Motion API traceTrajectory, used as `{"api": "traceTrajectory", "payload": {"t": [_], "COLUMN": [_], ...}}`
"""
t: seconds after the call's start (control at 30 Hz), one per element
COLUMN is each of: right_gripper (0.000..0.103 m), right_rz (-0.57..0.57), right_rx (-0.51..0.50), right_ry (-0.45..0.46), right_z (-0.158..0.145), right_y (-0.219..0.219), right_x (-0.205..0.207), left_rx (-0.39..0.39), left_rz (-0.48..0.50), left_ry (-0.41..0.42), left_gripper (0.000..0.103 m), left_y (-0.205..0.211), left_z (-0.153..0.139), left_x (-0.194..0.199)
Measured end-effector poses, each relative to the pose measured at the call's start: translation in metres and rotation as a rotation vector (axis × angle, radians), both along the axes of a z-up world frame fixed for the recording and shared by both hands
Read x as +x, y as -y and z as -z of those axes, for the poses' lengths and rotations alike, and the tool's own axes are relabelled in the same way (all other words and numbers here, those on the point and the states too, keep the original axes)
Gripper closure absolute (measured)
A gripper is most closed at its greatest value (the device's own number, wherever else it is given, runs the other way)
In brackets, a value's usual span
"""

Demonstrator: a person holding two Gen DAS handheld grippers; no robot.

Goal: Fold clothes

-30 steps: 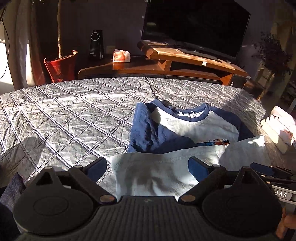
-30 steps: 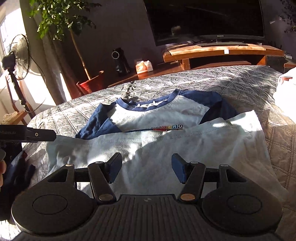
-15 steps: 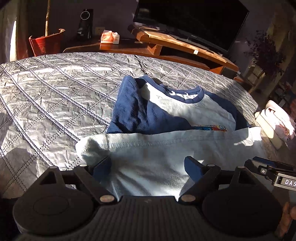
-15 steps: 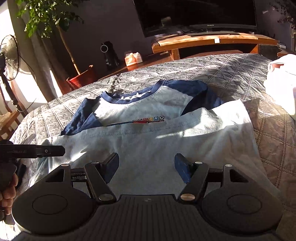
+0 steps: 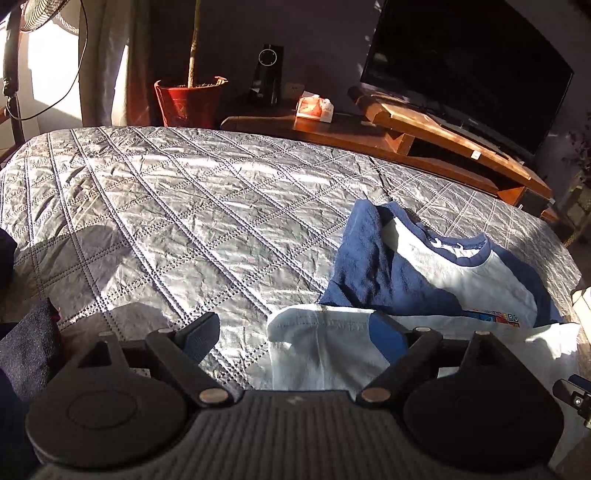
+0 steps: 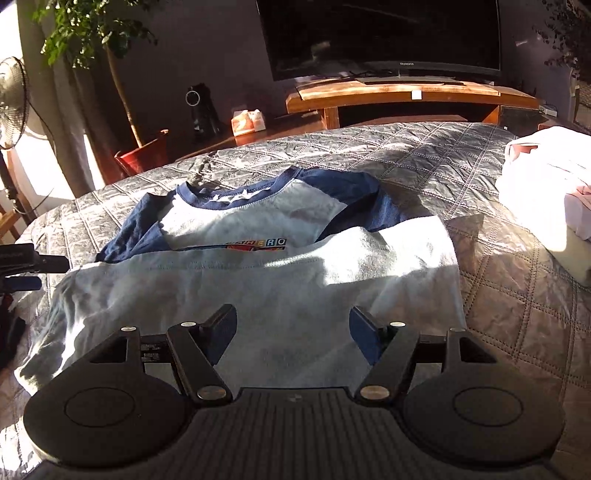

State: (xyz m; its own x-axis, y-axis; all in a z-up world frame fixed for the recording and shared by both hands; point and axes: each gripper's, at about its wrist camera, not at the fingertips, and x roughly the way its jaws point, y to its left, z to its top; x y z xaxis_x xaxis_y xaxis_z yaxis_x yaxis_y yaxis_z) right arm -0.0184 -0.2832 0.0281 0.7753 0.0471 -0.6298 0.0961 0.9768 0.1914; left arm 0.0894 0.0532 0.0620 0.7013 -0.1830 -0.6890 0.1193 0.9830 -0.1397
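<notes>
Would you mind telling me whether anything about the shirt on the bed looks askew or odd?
Yes: the shirt has its bottom half folded up unevenly, its hem running slantwise across the printed logo, and the navy sleeve is bunched up.

T-shirt [image 6: 258, 221]: printed chest lettering half covered by the folded-up hem, only the top row showing; near edge hidden behind the right gripper [image 6: 293, 328] body. Fan [image 6: 11, 107]: cut by the left picture edge. Television [image 6: 380, 33]: top cut off. Folded white stack [image 6: 546, 192]: runs past the right edge. Dark cloth [image 5: 26, 354] at the left wrist view's lower left: kind cannot be told. Small box [image 5: 314, 109] on the sideboard: print too small to read.
</notes>
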Motion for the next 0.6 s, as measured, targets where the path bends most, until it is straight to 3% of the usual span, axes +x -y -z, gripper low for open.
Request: {"api": "traceTrajectory", "payload": {"t": [0.07, 0.17, 0.23, 0.3, 0.4, 0.6], "right_gripper": [0.030, 0.030, 0.030, 0.030, 0.033, 0.034], "right_rz": [0.001, 0.000, -0.051, -0.191, -0.399, -0.572], "right_rx": [0.011, 0.000, -0.078, -0.261, -0.471, -0.571], "right_ry": [0.042, 0.094, 0.103, 0.083, 0.061, -0.017], "right_z": [-0.009, -0.026, -0.035, -0.041, -0.042, -0.032], "right_y": [0.009, 0.024, 0.028, 0.023, 0.018, 0.026], "right_x": [-0.012, -0.031, -0.041, -0.055, -0.079, -0.094], "left_rx": [0.069, 0.232, 0.368, 0.506, 0.646, 0.762], "left_rz": [0.095, 0.289, 0.458, 0.637, 0.810, 0.923], "left_ry": [0.076, 0.200, 0.263, 0.314, 0.309, 0.253], "left_gripper": [0.016, 0.012, 0.011, 0.011, 0.013, 0.014], "left_y": [0.009, 0.029, 0.041, 0.051, 0.062, 0.057], "left_z": [-0.017, -0.035, -0.030, -0.020, 0.004, 0.027], "left_x": [-0.017, -0.053, -0.080, -0.109, -0.141, -0.156]}}
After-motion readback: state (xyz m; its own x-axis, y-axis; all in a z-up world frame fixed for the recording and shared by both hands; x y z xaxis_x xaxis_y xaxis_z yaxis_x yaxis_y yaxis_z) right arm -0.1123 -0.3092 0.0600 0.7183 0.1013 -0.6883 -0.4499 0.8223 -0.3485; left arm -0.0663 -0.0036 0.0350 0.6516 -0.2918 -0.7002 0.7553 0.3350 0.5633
